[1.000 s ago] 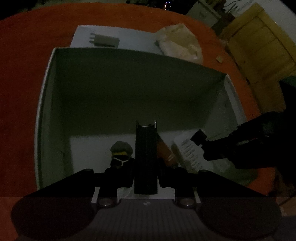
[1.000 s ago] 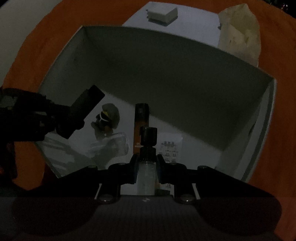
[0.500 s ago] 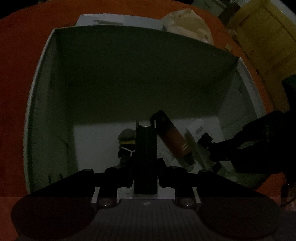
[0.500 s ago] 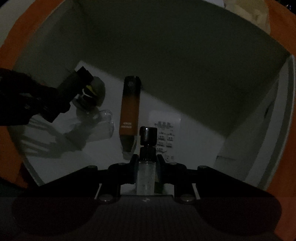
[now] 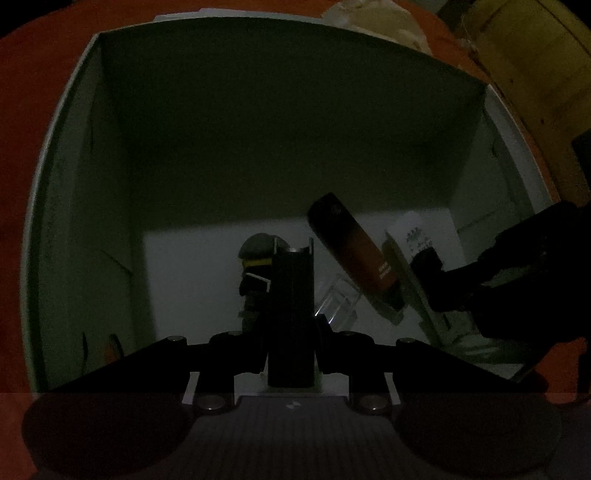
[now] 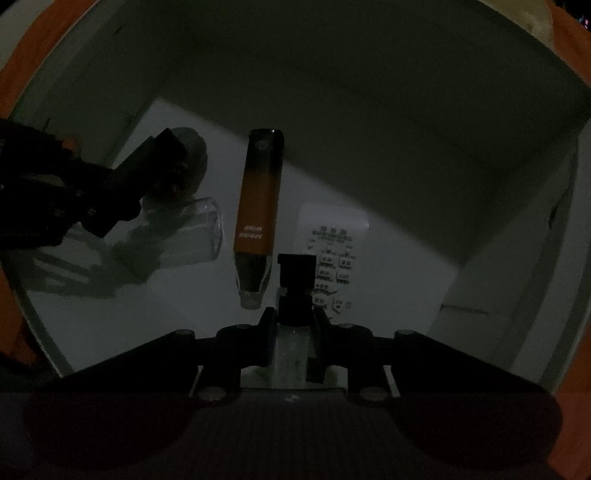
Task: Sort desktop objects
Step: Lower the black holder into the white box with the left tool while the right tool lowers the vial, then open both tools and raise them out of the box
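Both grippers reach down into a deep white box (image 5: pixel 66 192). My left gripper (image 5: pixel 291 295) is shut on a dark rectangular block (image 5: pixel 291 288), low above the box floor. My right gripper (image 6: pixel 293 325) is shut on a small clear bottle with a black cap (image 6: pixel 295 273). On the box floor lie an orange and black pen-shaped device (image 6: pixel 258 206), a clear plastic cup on its side (image 6: pixel 184 232), a white remote with buttons (image 6: pixel 332 251) and a small toy figure with a grey cap (image 5: pixel 258 258). The left gripper (image 6: pixel 110 192) also shows in the right wrist view, over the figure.
The box stands on an orange tabletop (image 5: pixel 37 74). A crumpled pale bag (image 5: pixel 373 18) lies behind the box. A yellow wooden cabinet (image 5: pixel 535 74) stands at the far right. The box walls (image 6: pixel 369 92) close in on all sides.
Both grippers have moved down and deeper into the box with their objects still held. The things on the box floor now look much closer.
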The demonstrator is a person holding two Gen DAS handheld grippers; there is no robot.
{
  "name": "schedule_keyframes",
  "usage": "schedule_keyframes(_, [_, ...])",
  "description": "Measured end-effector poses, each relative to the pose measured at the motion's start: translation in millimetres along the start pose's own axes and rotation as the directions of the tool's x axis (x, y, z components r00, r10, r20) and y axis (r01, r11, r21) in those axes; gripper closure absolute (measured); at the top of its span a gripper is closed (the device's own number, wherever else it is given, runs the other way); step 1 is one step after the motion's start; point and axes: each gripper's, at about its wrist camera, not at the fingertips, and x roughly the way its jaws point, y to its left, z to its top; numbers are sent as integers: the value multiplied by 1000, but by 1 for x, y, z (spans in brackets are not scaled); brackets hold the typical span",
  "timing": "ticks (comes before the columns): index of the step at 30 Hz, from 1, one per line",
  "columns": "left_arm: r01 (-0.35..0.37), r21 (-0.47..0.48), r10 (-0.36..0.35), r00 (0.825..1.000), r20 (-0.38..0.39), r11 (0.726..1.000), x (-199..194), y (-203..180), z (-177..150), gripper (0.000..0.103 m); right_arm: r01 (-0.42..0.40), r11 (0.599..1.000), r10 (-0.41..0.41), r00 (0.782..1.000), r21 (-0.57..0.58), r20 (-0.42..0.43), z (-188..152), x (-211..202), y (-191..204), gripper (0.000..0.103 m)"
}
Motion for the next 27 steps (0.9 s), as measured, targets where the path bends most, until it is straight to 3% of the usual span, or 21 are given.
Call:
schedule_keyframes(4, [4,-4,-4,1000,-5,1000,0,1,1,80,3,1000,-3,1000,28,-17,1,-1,-3,76])
schedule_keyframes(6, [11,-10,-11,1000,9,1000,-3,3,1,69,7,999,-6,1000,38,-24,3,-4,-5,62])
schedule_keyframes(9, [11,-18,-11,999,37,1000,-9,2,3,53,7,998,-6,1000,55,-27,5,-11,-9,57])
schedule_keyframes(11, [20,-18,-19,999,44,1000,-13,1,4,52,0,997,1,1000,72,-18,7,-18,-12,55])
schedule_keyframes(13, [22,-21,-21,998,54,1000,-17,0,6,45,-6,996,7,1000,89,-6,9,-25,-15,54])
schedule_keyframes(19, [43,-33,-40,995,90,999,-35,-3,18,39,-32,991,26,999,127,45,18,-51,-20,51])
schedule_keyframes(27, [47,-43,-38,978,204,998,-67,-3,55,33,-86,981,56,983,171,173,43,-97,-27,48])
